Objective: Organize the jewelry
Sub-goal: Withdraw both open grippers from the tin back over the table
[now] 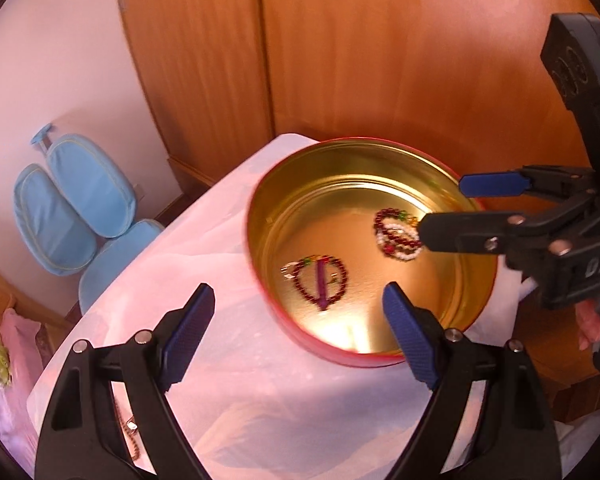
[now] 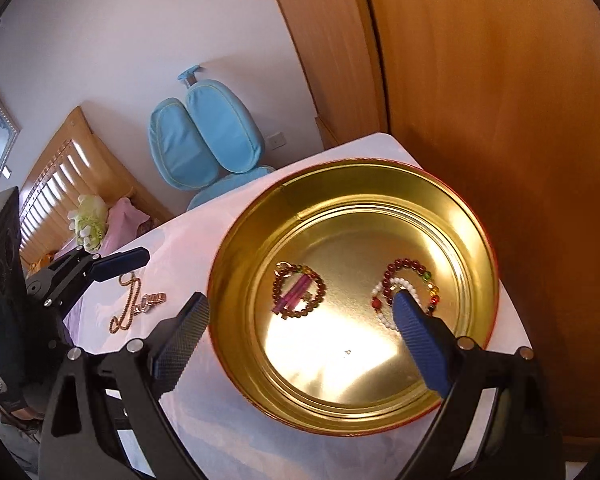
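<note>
Jewelry location: two dark-red beaded bracelets (image 2: 299,290) (image 2: 410,280) lie inside the round gold metal tin (image 2: 236,280) on the white-covered worktop (image 2: 188,420), a gold chain (image 2: 130,304) at its 9 o'clock. Left gripper (image 1: 298,334) and right gripper (image 2: 300,334) stand apart, empty.

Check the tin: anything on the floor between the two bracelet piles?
No. In the right wrist view, the gold floor of the tin is bare between the dark bracelet with the pink stick and the red and white bracelets.
</note>
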`<state>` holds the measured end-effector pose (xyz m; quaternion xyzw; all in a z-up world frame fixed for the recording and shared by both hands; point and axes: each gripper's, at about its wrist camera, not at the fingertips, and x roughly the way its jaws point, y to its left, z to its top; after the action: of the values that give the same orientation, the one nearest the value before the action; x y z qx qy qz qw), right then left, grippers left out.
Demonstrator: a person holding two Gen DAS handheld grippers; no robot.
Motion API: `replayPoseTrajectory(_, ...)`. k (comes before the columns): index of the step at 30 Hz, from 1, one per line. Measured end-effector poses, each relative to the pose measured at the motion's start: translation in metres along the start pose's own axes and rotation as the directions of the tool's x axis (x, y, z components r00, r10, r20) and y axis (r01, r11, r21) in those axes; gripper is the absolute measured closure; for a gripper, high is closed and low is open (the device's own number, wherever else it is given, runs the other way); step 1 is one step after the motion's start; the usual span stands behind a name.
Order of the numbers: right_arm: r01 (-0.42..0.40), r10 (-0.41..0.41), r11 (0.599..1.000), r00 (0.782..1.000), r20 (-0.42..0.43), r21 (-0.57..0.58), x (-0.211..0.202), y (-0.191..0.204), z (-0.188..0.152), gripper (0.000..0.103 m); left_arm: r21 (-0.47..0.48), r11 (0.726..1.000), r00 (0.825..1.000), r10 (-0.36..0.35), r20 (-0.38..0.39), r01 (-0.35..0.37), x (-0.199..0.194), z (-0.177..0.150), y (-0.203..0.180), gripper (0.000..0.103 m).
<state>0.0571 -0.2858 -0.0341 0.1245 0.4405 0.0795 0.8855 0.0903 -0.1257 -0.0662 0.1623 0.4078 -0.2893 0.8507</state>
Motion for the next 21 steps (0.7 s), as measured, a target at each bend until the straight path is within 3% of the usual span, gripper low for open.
replayPoseTrajectory(6,-0.133,0.137,0.983,0.99,0.021,-0.13,0.008,0.047,0.006,0.009,-0.11,0.989,0.995,0.098,0.03,-0.094,-0.023,-0.037,0.051,0.019)
replayPoseTrajectory(10,-0.198,0.199,0.961,0.98,-0.011,-0.194,0.025,0.08,0.008,0.009,-0.204,0.971,0.991,0.13,0.03,-0.121,-0.037,-0.065,0.082,0.019)
replayPoseTrajectory(21,-0.3,0.255,0.887,0.952,-0.171,-0.35,0.081,0.163,-0.004,0.009,-0.438,0.873,0.976,0.205,-0.074,-0.217,-0.057,-0.15,0.155,0.019)
